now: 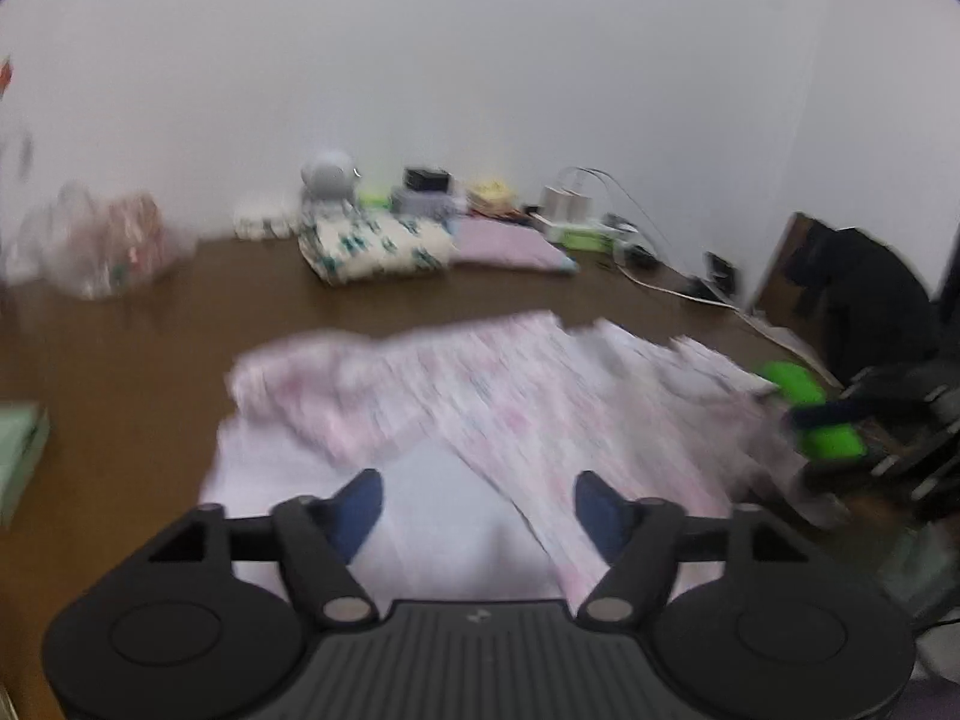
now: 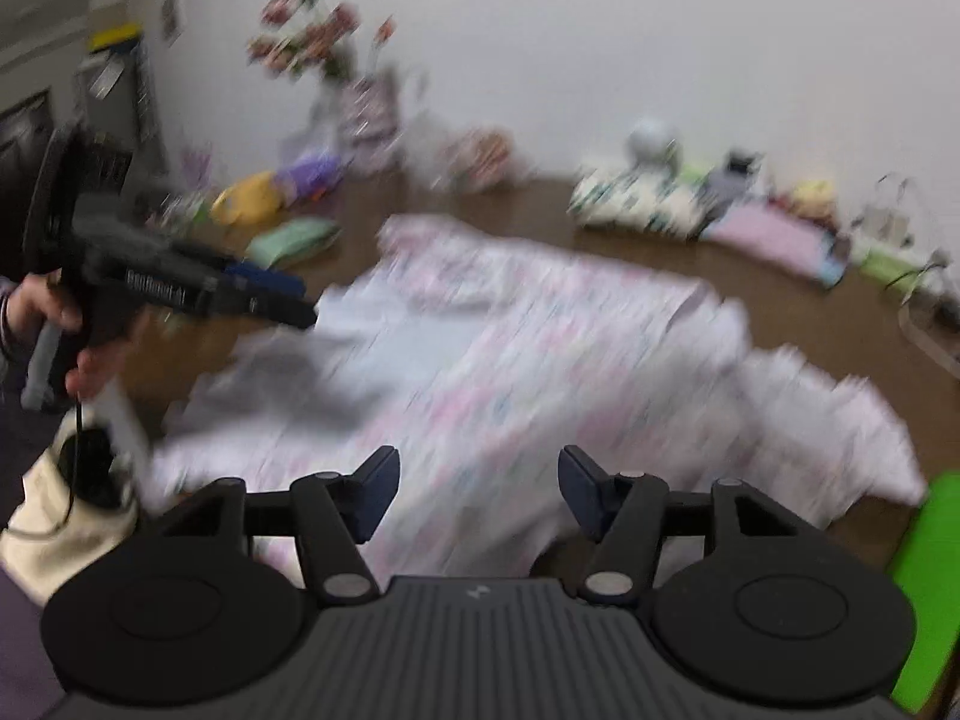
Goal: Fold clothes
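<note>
A pale pink and white patterned garment lies spread and partly rumpled on the brown table; it also shows in the right wrist view. My left gripper is open and empty, above the garment's near edge. It also shows from the side in the right wrist view, over the garment's left part. My right gripper is open and empty above the garment's near edge. Both views are blurred by motion.
Folded clothes and a pink folded piece lie at the table's back by the wall, with a grey toy, boxes and cables. A plastic bag stands at back left. Flowers stand at the far left.
</note>
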`<state>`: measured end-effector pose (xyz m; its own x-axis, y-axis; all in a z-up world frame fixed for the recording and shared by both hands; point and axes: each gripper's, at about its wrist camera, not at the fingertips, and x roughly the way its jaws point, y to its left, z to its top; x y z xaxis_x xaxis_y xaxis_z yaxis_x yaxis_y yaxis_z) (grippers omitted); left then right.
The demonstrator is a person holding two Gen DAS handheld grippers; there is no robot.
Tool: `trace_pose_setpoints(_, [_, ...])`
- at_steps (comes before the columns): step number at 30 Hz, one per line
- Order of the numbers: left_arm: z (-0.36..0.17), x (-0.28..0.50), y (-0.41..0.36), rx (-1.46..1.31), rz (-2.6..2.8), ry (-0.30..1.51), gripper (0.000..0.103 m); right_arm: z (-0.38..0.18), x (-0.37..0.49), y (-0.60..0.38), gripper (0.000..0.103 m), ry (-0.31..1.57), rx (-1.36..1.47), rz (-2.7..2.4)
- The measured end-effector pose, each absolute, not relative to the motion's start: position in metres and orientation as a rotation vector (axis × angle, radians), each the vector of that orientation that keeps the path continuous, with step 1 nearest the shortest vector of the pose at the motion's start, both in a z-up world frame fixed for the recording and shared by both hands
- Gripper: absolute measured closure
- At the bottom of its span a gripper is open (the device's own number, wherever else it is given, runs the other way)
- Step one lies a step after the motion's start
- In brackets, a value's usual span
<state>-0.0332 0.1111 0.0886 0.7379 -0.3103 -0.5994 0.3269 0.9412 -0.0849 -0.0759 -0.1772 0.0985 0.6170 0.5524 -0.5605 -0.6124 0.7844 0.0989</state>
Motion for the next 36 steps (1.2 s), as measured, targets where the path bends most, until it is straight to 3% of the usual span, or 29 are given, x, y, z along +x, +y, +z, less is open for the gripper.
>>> trace_pose_setpoints(4, [0.077,0.036,0.108,0.015,-0.195,0.729,0.030,0.120,-0.014,-0.183,0.042,0.603,-0.088,0.624])
trace_pose_setpoints(12, [0.048,0.053,0.145,-0.194,-0.210,0.798,0.032,0.103,0.127,-0.176,0.043,0.832,-0.048,0.610])
trace_pose_setpoints(16, [0.046,0.063,0.127,-0.230,-0.308,0.786,0.032,0.069,0.161,-0.151,0.055,0.950,-0.112,0.639])
trace_pose_setpoints(20, [0.036,0.080,0.094,-0.143,-0.287,0.839,0.035,0.050,0.163,-0.146,0.056,0.991,-0.135,0.634])
trace_pose_setpoints(24, [0.026,0.094,0.084,-0.131,-0.263,0.875,0.056,0.041,0.156,-0.153,0.056,0.996,-0.132,0.641])
trace_pose_setpoints(26, [0.023,0.096,0.086,-0.134,-0.225,0.864,0.081,0.038,0.153,-0.156,0.057,0.977,-0.130,0.653])
trace_pose_setpoints(27, [0.021,0.099,0.088,-0.148,-0.227,0.880,0.098,0.038,0.152,-0.156,0.057,0.972,-0.129,0.657])
trace_pose_setpoints(29, [0.018,0.100,0.090,-0.188,-0.230,0.881,0.100,0.038,0.151,-0.154,0.065,0.965,-0.127,0.669])
trace_pose_setpoints(31, [0.018,0.100,0.085,-0.177,-0.237,0.865,0.103,0.038,0.149,-0.149,0.087,0.956,-0.138,0.697])
trace_pose_setpoints(33, [0.020,0.100,0.083,-0.186,-0.257,0.858,0.103,0.037,0.147,-0.144,0.101,0.954,-0.154,0.702])
trace_pose_setpoints(36, [0.036,0.097,0.093,-0.235,-0.278,0.817,0.103,0.048,0.140,-0.141,0.102,0.914,-0.152,0.702])
